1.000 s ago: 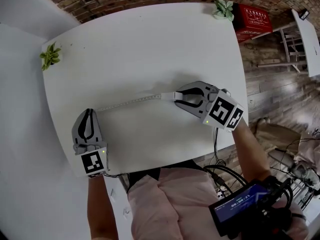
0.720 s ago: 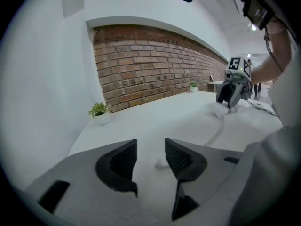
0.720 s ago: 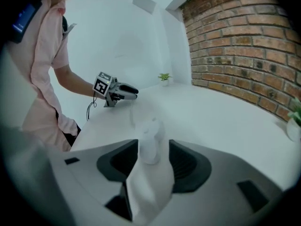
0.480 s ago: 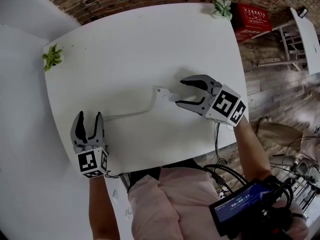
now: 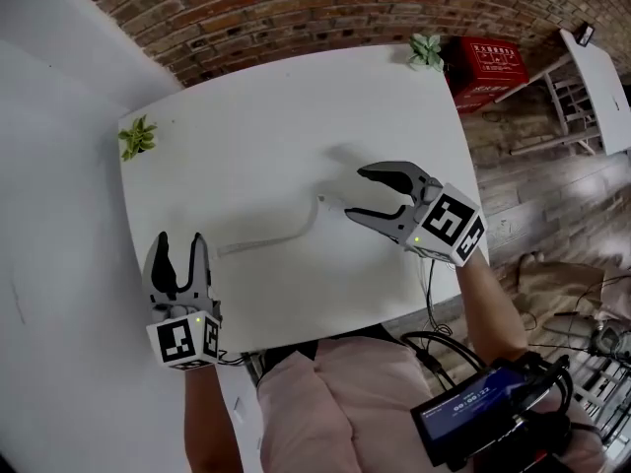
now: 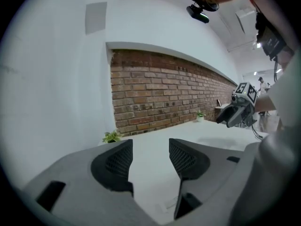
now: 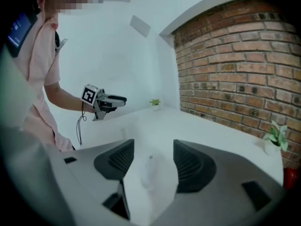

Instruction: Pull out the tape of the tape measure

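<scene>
The white tape measure case [image 5: 332,206] lies on the white table [image 5: 256,146], with its tape [image 5: 271,239] trailing in a slack curve toward the near left. My right gripper [image 5: 358,193] hovers just right of the case, jaws wide and having just been opening, nothing pressed between them. In the right gripper view the case [image 7: 149,172] shows pale on the table below the open right gripper [image 7: 153,157]. My left gripper [image 5: 178,248] hangs above the table's near left edge, past the tape's loose end; its jaws have just been opening and hold nothing. The left gripper [image 6: 150,154] is empty in its own view.
Small potted plants stand at the far left corner [image 5: 137,138] and the far right corner [image 5: 426,50]. A red crate [image 5: 490,59] sits on the floor beyond the table, by a brick wall [image 5: 296,8]. A screen device [image 5: 478,407] hangs at the person's waist.
Both grippers let go: the left released the tape end, the right released the case. The taut tape went slack and curved. Both grippers have lifted off the table.
</scene>
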{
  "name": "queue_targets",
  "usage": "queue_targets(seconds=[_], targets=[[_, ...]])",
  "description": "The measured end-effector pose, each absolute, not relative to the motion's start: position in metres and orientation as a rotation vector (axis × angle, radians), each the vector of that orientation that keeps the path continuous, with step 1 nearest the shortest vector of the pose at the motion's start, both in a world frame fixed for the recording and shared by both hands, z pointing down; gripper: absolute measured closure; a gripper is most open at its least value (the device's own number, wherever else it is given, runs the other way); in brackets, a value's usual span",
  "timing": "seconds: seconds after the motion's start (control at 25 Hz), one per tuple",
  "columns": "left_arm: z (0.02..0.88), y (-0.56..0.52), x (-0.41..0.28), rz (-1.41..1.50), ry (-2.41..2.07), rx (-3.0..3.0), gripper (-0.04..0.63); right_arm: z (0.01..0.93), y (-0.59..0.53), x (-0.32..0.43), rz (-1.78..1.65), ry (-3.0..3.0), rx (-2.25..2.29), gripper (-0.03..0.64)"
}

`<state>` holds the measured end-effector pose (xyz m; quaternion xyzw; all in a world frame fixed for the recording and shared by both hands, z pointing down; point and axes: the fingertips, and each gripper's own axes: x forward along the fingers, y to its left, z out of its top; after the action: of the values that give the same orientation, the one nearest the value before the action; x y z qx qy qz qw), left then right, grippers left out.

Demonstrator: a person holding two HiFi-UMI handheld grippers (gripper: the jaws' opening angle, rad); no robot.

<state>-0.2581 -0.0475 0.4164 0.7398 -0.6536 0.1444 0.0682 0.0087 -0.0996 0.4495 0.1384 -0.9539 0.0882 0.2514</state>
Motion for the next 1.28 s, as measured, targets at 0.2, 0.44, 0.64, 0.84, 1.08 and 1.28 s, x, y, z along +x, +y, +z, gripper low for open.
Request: queue_targets(seconds=[0.2, 0.44, 0.64, 0.84, 1.08, 1.28], targets=[[0.336, -0.054, -0.253, 0.238, -2.072, 2.294, 0.393, 0.378, -0.114, -0.02, 0.161, -2.758, 0.611, 0.38], [0.252, -0.044, -0.246, 0.068, -2.19, 2.336, 0.509, 0.276, -0.112, -0.049, 0.101, -2.96, 0.842, 0.558], [0.212, -0.051, -0.241, 0.061, -2.287, 2.36, 0.589, 0.217, -0.112, -0.061, -0.022, -3.042, 0.993, 0.612], [0.202, -0.046, -0.239, 0.016, -2.332, 2.365, 0.589, 0.226, -0.101, -0.069, -0.029, -2.981, 1.047, 0.612], [0.196, -0.049, -0.229, 0.005, -2.313, 2.39, 0.589, 0.231, -0.102, -0.069, -0.022, -2.948, 1.076, 0.612], [0.196, -0.05, -0.221, -0.009, -2.292, 2.405, 0.591, 0.229, -0.099, -0.07, -0.048, -2.944, 1.081, 0.614]])
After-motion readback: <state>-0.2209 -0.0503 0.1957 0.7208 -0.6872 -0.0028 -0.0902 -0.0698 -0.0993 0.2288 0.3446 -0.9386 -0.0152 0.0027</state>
